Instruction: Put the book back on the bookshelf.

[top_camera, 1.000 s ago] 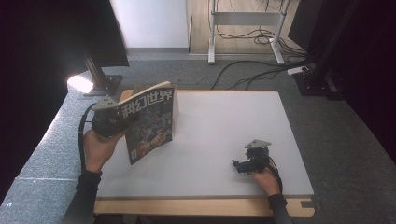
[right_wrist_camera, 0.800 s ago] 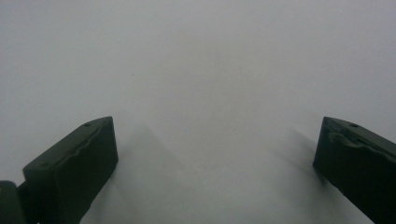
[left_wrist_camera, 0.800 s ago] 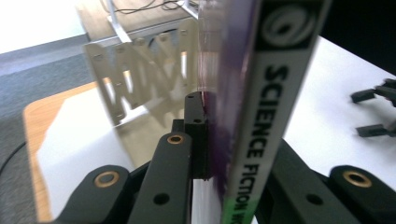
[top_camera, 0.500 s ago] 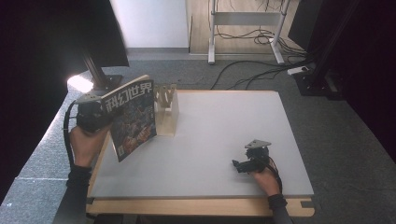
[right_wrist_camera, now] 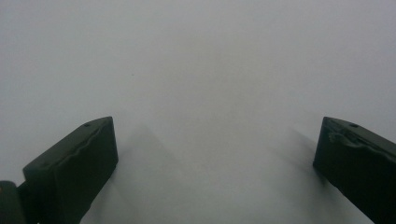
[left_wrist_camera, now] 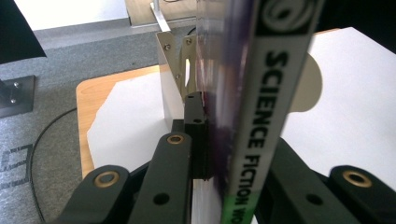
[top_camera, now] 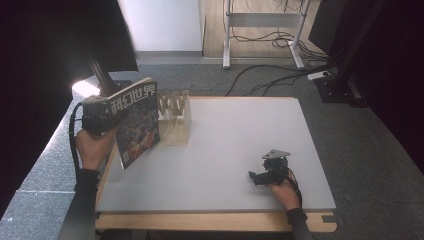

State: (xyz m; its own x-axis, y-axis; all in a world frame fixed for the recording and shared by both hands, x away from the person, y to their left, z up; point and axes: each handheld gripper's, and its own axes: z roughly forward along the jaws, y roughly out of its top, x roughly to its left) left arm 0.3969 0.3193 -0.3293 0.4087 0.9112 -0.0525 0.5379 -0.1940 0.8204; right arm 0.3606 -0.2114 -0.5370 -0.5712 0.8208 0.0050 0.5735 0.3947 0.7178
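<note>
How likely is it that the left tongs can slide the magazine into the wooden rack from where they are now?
Probably yes. The left tongs are shut on the magazine, held upright just left of the wooden rack. Nothing stands between them, and the right tongs rest far off on the table.

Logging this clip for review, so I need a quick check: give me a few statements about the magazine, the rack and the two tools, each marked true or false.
1. The left tool is clamped on the magazine. True.
2. The magazine lies flat on the table. False: it is held upright, off the surface, at the table's left edge.
3. The right tool grips the rack. False: its jaws stand open and empty near the front right of the table, far from the rack.
4. The rack stands at the back left of the table, just right of the magazine. True.
5. The magazine's spine carries the words SCIENCE FICTION. True, readable in the left gripper view.
</note>
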